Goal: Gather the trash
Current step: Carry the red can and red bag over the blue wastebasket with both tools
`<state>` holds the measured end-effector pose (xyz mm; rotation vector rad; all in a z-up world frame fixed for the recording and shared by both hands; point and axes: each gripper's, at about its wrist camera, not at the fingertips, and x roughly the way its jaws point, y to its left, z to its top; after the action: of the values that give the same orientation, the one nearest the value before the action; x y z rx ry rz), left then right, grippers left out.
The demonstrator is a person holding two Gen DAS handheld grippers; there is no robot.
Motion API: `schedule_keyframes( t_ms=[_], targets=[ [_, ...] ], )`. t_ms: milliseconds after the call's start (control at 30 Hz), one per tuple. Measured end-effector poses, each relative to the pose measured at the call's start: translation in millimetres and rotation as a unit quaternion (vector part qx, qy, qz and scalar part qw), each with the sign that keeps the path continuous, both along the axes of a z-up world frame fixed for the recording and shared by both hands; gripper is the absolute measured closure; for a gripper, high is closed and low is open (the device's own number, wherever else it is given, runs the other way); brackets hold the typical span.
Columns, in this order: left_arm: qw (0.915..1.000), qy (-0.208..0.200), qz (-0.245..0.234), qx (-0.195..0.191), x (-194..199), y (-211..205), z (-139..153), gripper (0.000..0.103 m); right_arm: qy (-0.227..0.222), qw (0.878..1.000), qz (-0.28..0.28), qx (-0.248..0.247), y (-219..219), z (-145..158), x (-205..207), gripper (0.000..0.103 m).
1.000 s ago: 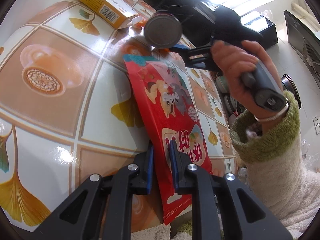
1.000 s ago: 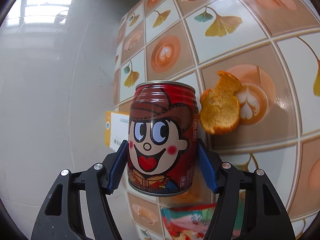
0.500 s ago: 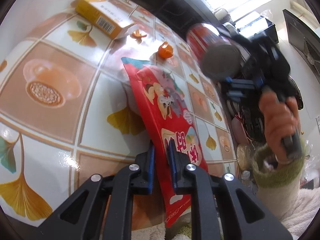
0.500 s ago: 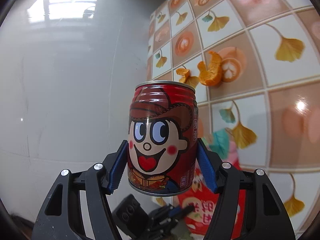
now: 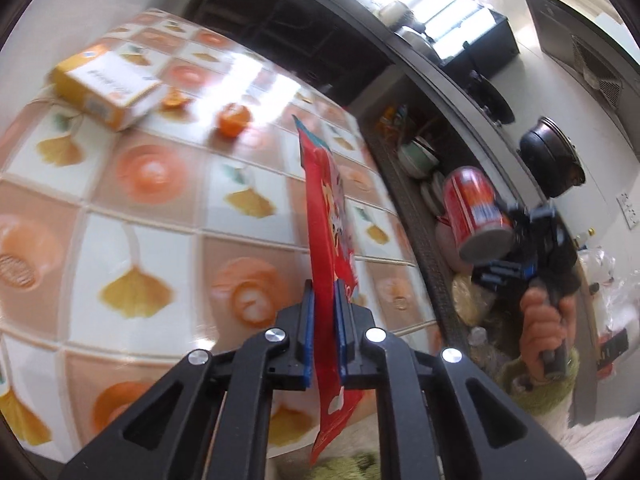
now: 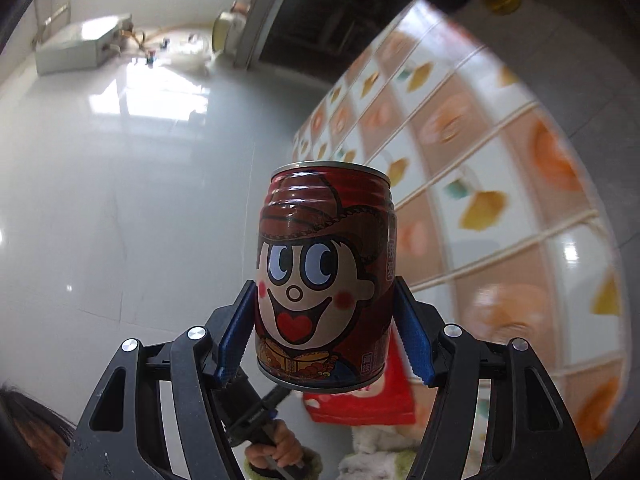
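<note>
Little text can be read. On the red can (image 6: 324, 280), a cartoon face is printed, with vertical characters on a strip along its right side and a small boxed label near the base, all too small to be made out. A printed line and a barcode are borne by the yellow box (image 5: 105, 89), blurred beyond reading. Characters on the red snack bag (image 5: 329, 240) are seen edge-on and cannot be read.

A glossy grey floor (image 6: 120, 208) reflects bright window light beside the table (image 5: 152, 224), whose top is tiled with ginkgo leaves and coffee cups. Beyond the table, a dark counter (image 5: 448, 80) carries a black pot (image 5: 550, 160), with bowls shelved beneath.
</note>
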<state>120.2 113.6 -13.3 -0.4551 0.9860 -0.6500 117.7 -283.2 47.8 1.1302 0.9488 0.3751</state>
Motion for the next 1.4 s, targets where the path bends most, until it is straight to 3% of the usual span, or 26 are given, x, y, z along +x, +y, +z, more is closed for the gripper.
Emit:
schedule_keyframes(
  t_ms=[300,433,600,767,867,967,1167,1300,1400],
  targets=[
    [0.9931,-0.039,-0.11,0.001,23.6,-102.1,38.8,0.096,0.011,0.987,-0.155,-0.047,-97.1,-15.6,-115.6,0.041],
    [0.9839,-0.054,-0.17,0.011,33.0,-164.3,51.0,0.096,0.025,0.972,-0.225,-0.057,-133.6,-32.4,-172.2,0.041],
    [0.9663,-0.058,-0.249,0.033,41.7,-260.2,54.5,0.096,0.06,0.954,-0.286,-0.073,-161.0,-60.6,-223.4,0.041],
    [0.9464,0.005,-0.315,0.073,53.4,-366.4,18.4,0.096,0.101,0.943,-0.314,-0.041,-173.7,-109.2,-244.7,0.041],
    [0.9323,0.076,-0.338,0.105,65.5,-433.2,-24.6,0.096,0.124,0.938,-0.324,-0.029,-189.0,-136.5,-248.2,0.041],
    [0.9161,0.099,-0.358,0.152,68.5,-488.0,-61.2,0.096,0.139,0.934,-0.328,-0.016,-200.0,-160.1,-245.7,0.041],
    [0.8819,0.089,-0.397,0.239,64.2,-565.2,-128.6,0.095,0.181,0.928,-0.324,-0.027,-222.3,-184.0,-228.4,0.041],
    [0.8663,0.032,-0.411,0.281,60.6,-598.6,-151.6,0.095,0.202,0.924,-0.324,-0.03,-240.1,-199.9,-206.3,0.04],
    [0.8483,-0.023,-0.43,0.308,53.5,-618.1,-160.4,0.091,0.228,0.91,-0.342,-0.046,-254.9,-219.5,-186.0,0.039]
  ],
)
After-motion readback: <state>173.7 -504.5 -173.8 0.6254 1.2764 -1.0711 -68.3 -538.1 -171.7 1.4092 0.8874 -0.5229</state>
